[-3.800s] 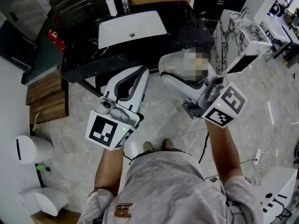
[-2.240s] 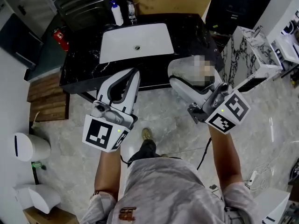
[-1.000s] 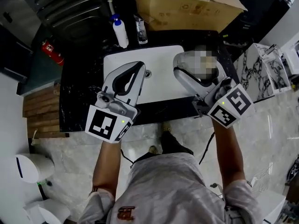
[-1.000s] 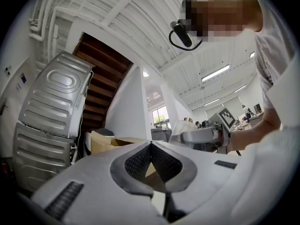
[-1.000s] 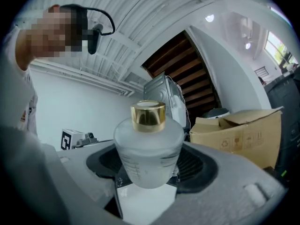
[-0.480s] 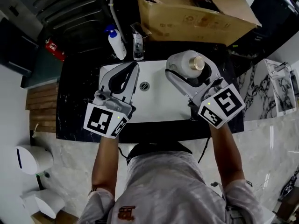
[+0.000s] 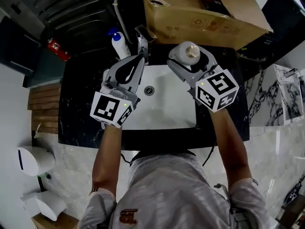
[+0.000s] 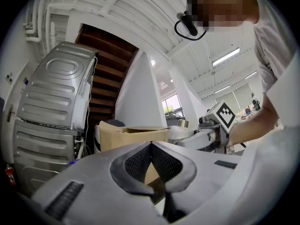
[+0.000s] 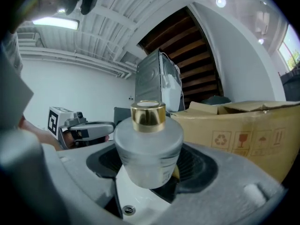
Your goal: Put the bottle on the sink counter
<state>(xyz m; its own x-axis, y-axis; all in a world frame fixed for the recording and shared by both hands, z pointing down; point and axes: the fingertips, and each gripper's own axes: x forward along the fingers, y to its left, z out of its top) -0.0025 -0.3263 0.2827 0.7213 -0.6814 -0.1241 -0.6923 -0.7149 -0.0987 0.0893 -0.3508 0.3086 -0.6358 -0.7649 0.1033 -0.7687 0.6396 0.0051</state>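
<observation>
My right gripper (image 7: 189, 60) is clamped on the bottle (image 9: 149, 144), one jaw on each side of its frosted body. The bottle stands upright with its gold cap (image 9: 148, 116) on top. It hangs over the back part of the white sink (image 7: 177, 114), not on the black table (image 7: 81, 104). In the right gripper view I see the white basin and its drain (image 9: 128, 210) below the bottle's base. The faucet (image 7: 142, 39) is just to the bottle's left, and the cardboard box (image 7: 205, 13) stands behind it at the back of the table.

My left gripper (image 7: 137, 61) has its jaws together with nothing between them; in the left gripper view the dark pads (image 8: 136, 163) meet at the tip. It hovers over the left part of the sink, its tip near the faucet. A white pump bottle with a blue top (image 7: 119, 44) stands on the table just beyond that tip. A ribbed grey machine (image 8: 56, 102) stands behind the table.
</observation>
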